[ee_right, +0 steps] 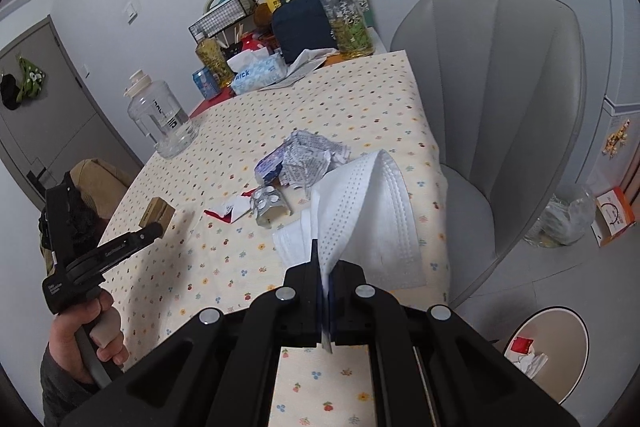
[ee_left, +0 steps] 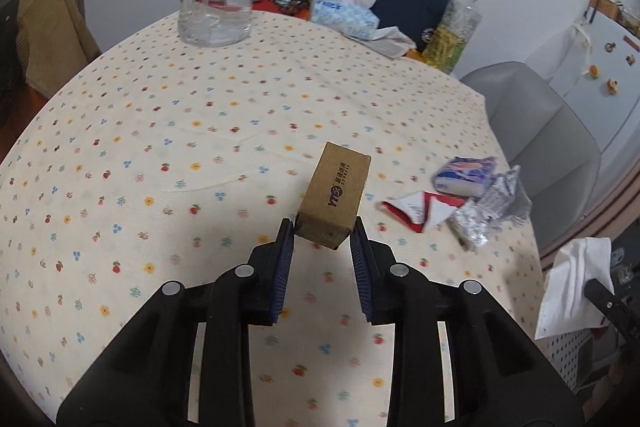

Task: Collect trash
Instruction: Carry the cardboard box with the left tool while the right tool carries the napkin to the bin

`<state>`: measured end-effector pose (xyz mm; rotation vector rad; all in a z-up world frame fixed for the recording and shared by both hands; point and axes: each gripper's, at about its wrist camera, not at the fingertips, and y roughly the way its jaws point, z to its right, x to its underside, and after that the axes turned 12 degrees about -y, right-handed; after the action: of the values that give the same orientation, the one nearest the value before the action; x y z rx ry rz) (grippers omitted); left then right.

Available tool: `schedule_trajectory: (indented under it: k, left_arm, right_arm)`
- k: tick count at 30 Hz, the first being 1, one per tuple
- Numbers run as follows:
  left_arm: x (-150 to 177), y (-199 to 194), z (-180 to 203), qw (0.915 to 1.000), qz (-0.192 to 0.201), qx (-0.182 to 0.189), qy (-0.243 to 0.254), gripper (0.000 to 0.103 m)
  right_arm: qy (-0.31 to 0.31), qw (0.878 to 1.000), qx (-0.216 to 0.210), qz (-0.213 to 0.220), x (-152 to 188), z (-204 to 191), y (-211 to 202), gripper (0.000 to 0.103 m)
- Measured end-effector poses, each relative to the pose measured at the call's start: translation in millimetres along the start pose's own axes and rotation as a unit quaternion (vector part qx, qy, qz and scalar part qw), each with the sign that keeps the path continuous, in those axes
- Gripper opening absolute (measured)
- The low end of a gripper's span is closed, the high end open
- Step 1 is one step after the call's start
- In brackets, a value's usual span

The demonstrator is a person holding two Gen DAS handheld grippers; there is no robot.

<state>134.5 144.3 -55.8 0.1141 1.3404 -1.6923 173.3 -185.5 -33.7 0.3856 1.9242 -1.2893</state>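
the left gripper [ee_left: 322, 231] has a small cardboard box [ee_left: 334, 197] between its blue pads [ee_left: 285, 247]; the near end of the box sits right at the fingertips and its long axis runs straight ahead, away from the gripper and tilted a little to the right. the jaws stand narrowed around that near end, seemingly touching both sides, though whether they press firmly i cannot tell. the box looks tipped up off the tabletop [ee_left: 160, 107], so i judge the grasp is just being made. ahead and to the right of this gripper lie a red and white wrapper [ee_left: 416, 211], a crumpled foil blister pack [ee_left: 492, 211] and a small tissue pack [ee_left: 466, 177], nearer to the right hand. the right gripper [ee_right: 325, 275] is clamped together on a white face mask [ee_right: 372, 211], which stands up just ahead of its fingertips. a round bin [ee_right: 580, 359] with scraps sits on the floor, below and to the right of it, probably where both pieces go.
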Motion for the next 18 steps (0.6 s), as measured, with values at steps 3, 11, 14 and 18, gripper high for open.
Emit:
schedule_trajectory:
  k: [3,11,14,18]
  left_arm:
    - [6,-9,17,0.9997,0.004,0.017,0.016,0.029]
    - [26,-14,71,0.9961,-0.008,0.065,0.059,0.029]
    - [35,-15,91,0.9941,-0.013,0.078,0.074,0.029]
    - [49,-14,118,0.9905,-0.021,0.094,0.098,0.029]
  right_arm:
    - [0.007,1.000,0.006,0.007,1,9,-9,0.003]
    - [0.031,0.998,0.036,0.031,10,44,-45,0.003]
    - [0.042,0.997,0.051,0.037,15,59,-56,0.003]
    - [0.057,0.995,0.072,0.040,24,80,-69,0.003]
